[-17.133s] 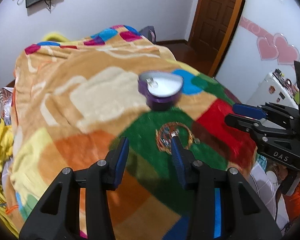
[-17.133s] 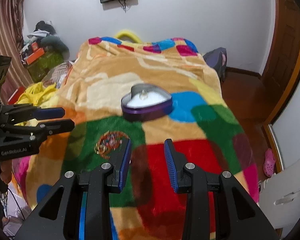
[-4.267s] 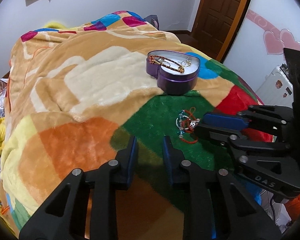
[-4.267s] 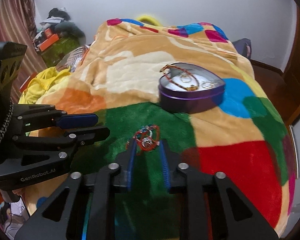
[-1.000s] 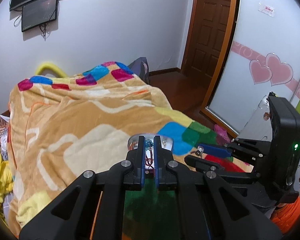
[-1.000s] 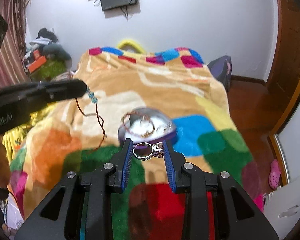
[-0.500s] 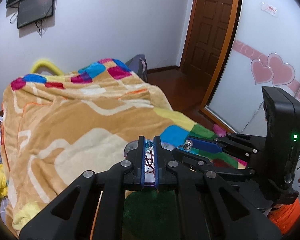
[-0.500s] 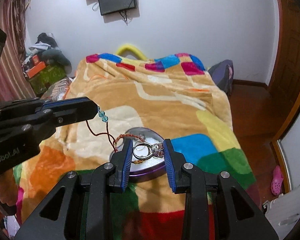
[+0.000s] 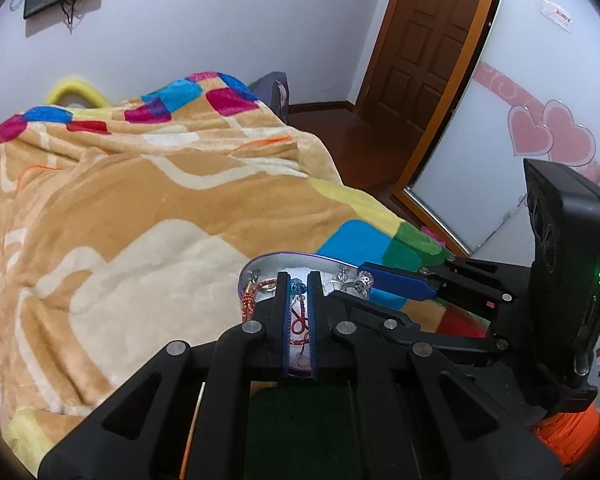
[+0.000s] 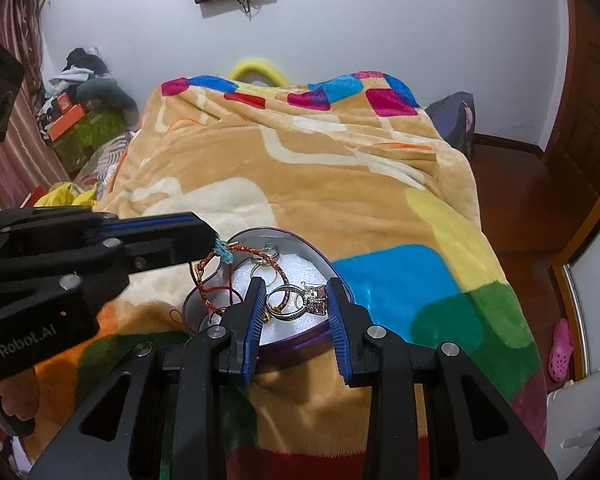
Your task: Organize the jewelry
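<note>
Left gripper point(image 9: 297, 286): clenched on a red cord bracelet point(image 10: 216, 280) by its turquoise bead end point(image 10: 223, 255) — the cord hangs from the fingertips in loose loops.
Right gripper point(image 10: 298, 298): clamped across a silver ring with a pink-stone setting point(image 10: 300, 300); the ring spans the gap between the blue pads, band toward the left pad, setting toward the right pad.
Target container: heart-shaped purple tin point(image 10: 300, 340) with white foam lining, resting on the patchwork fleece blanket point(image 10: 320, 184).
Contents already inside: a gold-and-red twisted bangle point(image 10: 268, 258) and small silver rings point(image 10: 269, 254) on the foam.
Key relation, right side: the held ring sits directly over the near part of the foam — judged a straight drop, no sideways travel needed.
Key relation, left side: the bead end is over the tin's left rim; the lower cord loops drape across that rim, partly inside and partly outside. Judged to need a shift inward toward the tin's centre before letting go.
Cord axis: runs down from the fingertips toward the near-left wall of the tin.
Nearer hand: the right gripper is better centred over the opening; both are close above it.
Risk: cord tail may slide off the rim onto the blanket.
Legible writing: "enRobot.AI" point(image 10: 18, 342) on the left gripper body, first letter cut off; no other text is readable.
</note>
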